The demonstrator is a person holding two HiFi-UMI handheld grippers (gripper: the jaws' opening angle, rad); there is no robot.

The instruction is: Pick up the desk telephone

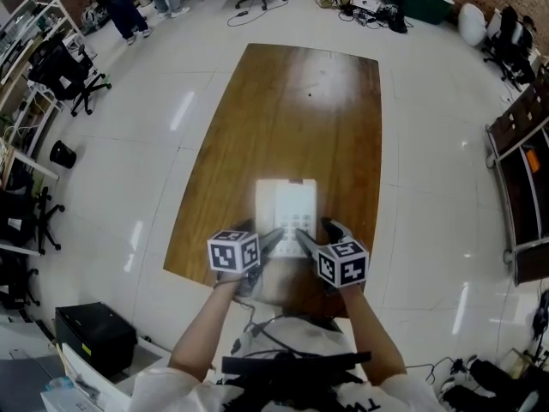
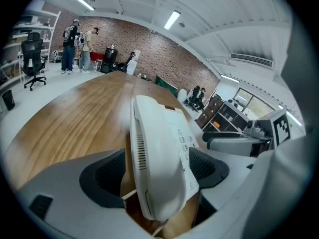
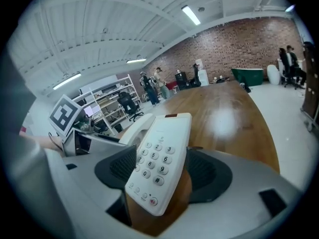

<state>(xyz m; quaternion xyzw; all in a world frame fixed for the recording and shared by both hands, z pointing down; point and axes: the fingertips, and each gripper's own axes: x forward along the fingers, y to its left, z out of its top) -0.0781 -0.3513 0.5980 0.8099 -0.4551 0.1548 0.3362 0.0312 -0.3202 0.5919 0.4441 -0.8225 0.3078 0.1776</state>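
Observation:
A white desk telephone [image 1: 287, 209] lies flat on the brown wooden table [image 1: 292, 101], close to its near edge. My left gripper [image 1: 270, 239] reaches its near left corner. In the left gripper view the handset [image 2: 159, 153] runs between the open jaws of the left gripper [image 2: 157, 171], with a gap to the left pad. My right gripper [image 1: 313, 234] is at the near right corner. In the right gripper view the keypad side [image 3: 162, 158] sits between the spread jaws of the right gripper [image 3: 164, 171]. Neither gripper presses on the telephone.
A thin white cord [image 2: 129, 195] leaves the telephone's near end. Past the telephone the tabletop [image 2: 65, 118] stretches away. On the white floor stand office chairs [image 1: 73, 80], a black box [image 1: 94, 337], shelving at the left and a dark cabinet [image 1: 523, 170] at the right. People [image 1: 129, 11] stand far off.

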